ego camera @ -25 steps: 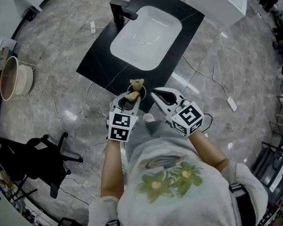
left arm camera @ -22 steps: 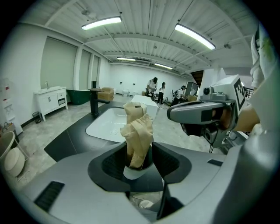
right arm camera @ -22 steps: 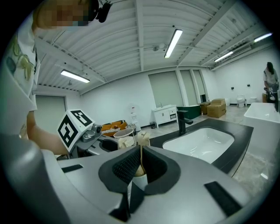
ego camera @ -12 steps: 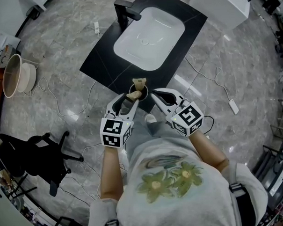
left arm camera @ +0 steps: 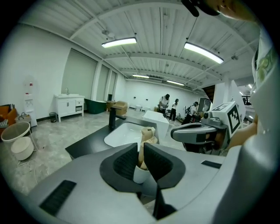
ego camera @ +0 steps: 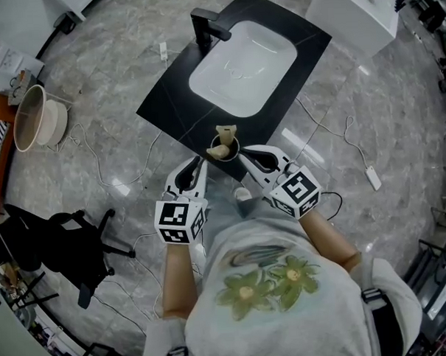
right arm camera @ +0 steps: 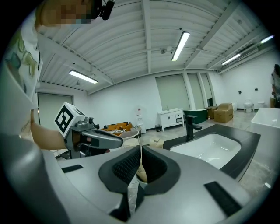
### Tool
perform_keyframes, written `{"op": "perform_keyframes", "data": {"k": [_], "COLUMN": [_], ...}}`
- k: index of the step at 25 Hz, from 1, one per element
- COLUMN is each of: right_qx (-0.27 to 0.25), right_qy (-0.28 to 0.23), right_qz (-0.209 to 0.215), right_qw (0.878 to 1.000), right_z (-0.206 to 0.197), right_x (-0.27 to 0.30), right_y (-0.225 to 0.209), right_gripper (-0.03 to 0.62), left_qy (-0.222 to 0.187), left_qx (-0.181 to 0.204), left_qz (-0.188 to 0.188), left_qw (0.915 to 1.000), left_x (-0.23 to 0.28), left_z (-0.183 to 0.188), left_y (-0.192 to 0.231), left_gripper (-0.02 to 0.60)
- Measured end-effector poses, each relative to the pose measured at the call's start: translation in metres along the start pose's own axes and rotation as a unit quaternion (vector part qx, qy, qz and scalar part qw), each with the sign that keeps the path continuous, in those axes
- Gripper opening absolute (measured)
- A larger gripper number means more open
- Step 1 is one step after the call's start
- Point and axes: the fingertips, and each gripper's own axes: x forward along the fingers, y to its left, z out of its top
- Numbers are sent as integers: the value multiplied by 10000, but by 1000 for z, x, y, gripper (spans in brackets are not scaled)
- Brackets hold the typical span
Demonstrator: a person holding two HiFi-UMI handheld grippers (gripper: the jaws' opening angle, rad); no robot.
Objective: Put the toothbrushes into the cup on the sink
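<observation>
A white cup stands on the near corner of the black sink counter. Tan toothbrush boxes stick out of it. My left gripper hangs just short of the cup and to its left. Its jaws are closing, with only a narrow gap and nothing between them. In the left gripper view, the cup and boxes show beyond that gap. My right gripper is shut to the right of the cup. A thin pale line shows in its slit; I cannot tell what it is.
A white basin and a black faucet sit in the counter. A round basket and a black office chair stand at the left. Cables and a power strip lie on the marble floor. A white cabinet stands behind.
My left gripper has let go of a toothbrush box at the cup and drawn back toward the person. The box stays in the cup. The right gripper has hardly moved.
</observation>
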Motion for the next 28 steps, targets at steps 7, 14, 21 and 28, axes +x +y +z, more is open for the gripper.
{"op": "perform_keyframes", "data": {"k": [7, 14, 21, 28], "right_qx": [-147, -263, -350, -371], "right_qy": [-22, -56, -77, -56], "right_qz": [98, 174, 234, 358], "right_qw": [9998, 9995, 9991, 9987], "right_z": [3, 4, 4, 2], "right_x": [-6, -11, -15, -22], "right_y": [14, 27, 37, 44], "right_gripper": [44, 44, 44, 44], "left_qy": [-257, -252, -278, -281], "left_qx": [-125, -14, 15, -1], "left_qz": [-76, -45, -78, -23], "left_qw": [9996, 9997, 9996, 9996], "left_x": [-17, -24, -30, -34], "left_z": [9, 4, 0, -3], "left_y": [-13, -29, -43, -47], "left_gripper": [18, 18, 18, 18]}}
